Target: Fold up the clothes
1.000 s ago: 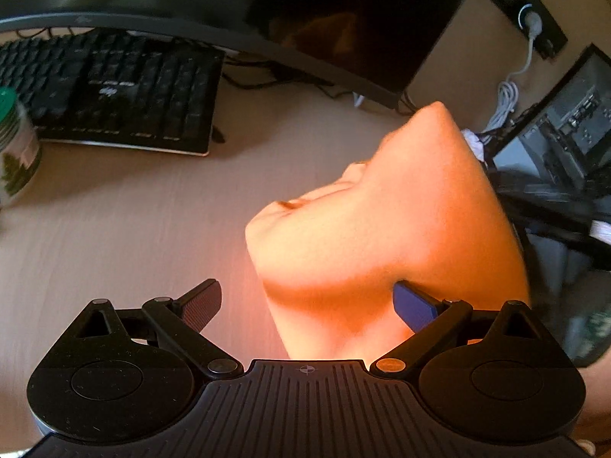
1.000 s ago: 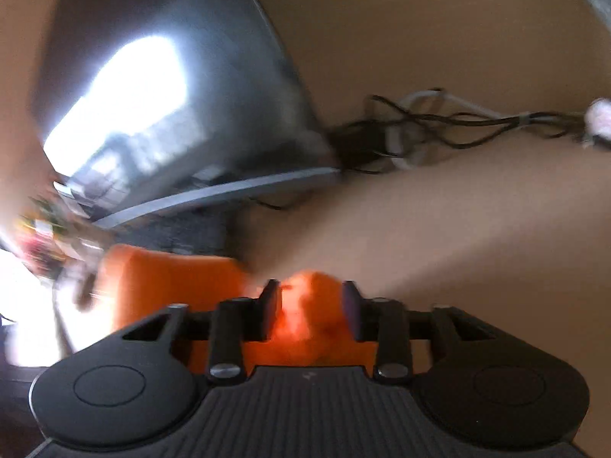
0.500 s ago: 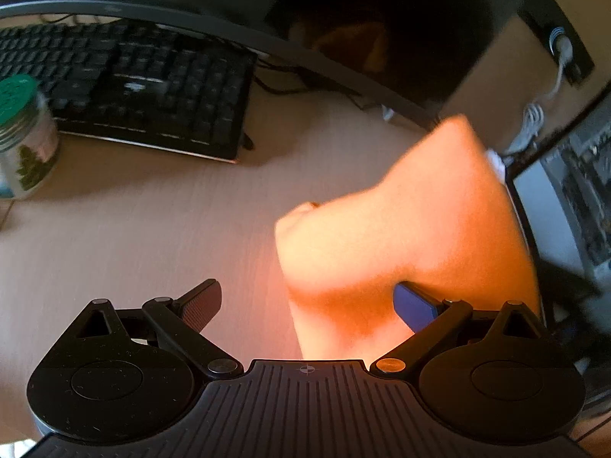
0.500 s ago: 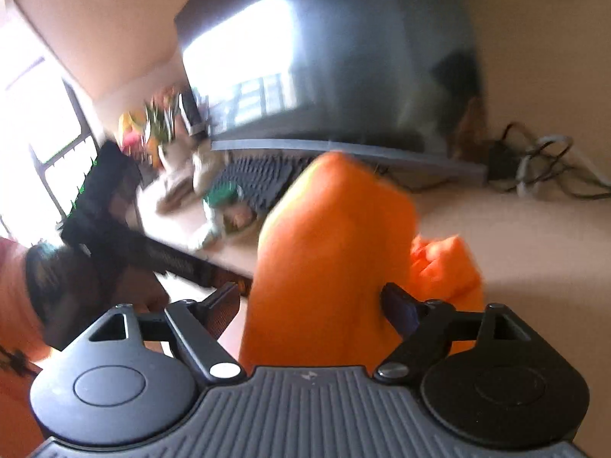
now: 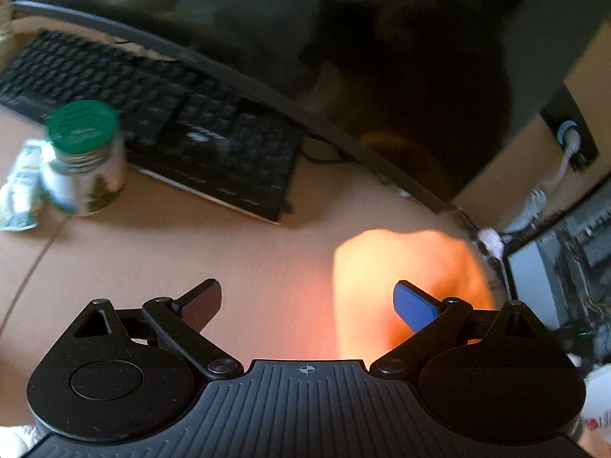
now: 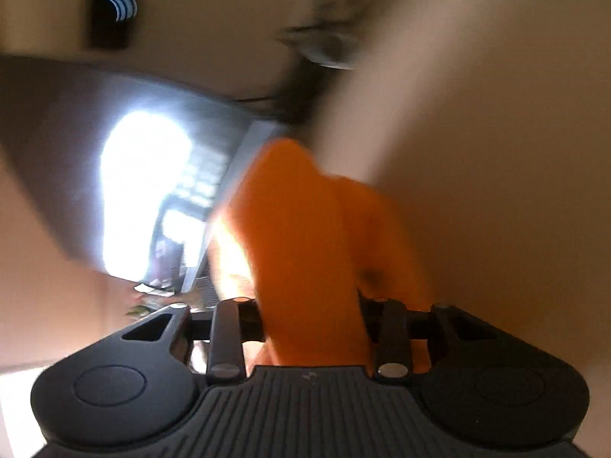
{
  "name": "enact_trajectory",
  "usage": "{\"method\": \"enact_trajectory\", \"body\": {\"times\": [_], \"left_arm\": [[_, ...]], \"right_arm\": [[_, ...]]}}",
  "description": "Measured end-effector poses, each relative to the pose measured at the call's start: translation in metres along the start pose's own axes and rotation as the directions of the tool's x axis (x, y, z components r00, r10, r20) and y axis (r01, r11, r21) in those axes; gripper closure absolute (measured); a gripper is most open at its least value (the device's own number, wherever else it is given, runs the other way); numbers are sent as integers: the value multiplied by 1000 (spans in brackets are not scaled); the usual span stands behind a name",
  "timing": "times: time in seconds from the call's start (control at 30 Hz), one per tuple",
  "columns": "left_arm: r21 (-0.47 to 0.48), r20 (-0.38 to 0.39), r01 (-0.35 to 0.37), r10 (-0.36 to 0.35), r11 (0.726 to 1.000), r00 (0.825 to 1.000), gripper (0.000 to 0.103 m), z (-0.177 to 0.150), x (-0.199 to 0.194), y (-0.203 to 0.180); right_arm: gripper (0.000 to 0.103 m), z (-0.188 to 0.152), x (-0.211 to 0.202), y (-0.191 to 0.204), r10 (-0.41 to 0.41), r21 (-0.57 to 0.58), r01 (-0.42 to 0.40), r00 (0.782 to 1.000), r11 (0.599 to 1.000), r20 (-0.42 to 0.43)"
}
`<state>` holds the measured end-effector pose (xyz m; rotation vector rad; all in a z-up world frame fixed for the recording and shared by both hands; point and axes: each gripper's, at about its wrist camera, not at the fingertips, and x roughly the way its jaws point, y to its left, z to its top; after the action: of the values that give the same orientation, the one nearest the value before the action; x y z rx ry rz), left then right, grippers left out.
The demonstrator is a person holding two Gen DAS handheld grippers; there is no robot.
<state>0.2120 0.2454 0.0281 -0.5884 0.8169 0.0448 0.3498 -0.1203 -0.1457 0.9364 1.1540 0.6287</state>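
Right gripper (image 6: 311, 320) has just been closing and now clamps the orange cloth (image 6: 305, 236); cloth sits lower than before. Left gripper (image 5: 307, 301) wide, holding nothing, above the desk (image 5: 191, 252).

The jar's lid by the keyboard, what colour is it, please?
Green; the lid shows best in the left wrist view.

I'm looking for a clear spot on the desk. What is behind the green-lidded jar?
Directly behind the jar lies a black keyboard, and behind that the dark monitor. The jar covers part of the keyboard's near edge, so nothing can be told there.
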Motion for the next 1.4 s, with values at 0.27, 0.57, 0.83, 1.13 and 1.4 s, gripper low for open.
{"method": "enact_trajectory", "body": {"times": [0.27, 0.57, 0.83, 1.13, 1.4], "left_arm": [[230, -47, -8, 19, 973, 999, 4, 11, 53, -70], [344, -1, -171, 182, 923, 983, 3, 25, 79, -76], [365, -40, -133, 159, 921, 987, 2, 24, 85, -71], [336, -38, -111, 131, 935, 991, 2, 23, 78, -61], [259, -84, -72, 96, 963, 992, 3, 1, 56, -31]], "right_arm": [[49, -53, 15, 49, -128, -452, 126, 991, 883, 27], [47, -91, -44, 91, -9, -731, 183, 972, 657, 236], [47, -112, 11, 76, -198, -833, 167, 978, 527, 71], [32, -48, -32, 110, -15, -723, 111, 990, 682, 138], [31, -22, 42, 118, -90, -691, 131, 991, 711, 95]]}}
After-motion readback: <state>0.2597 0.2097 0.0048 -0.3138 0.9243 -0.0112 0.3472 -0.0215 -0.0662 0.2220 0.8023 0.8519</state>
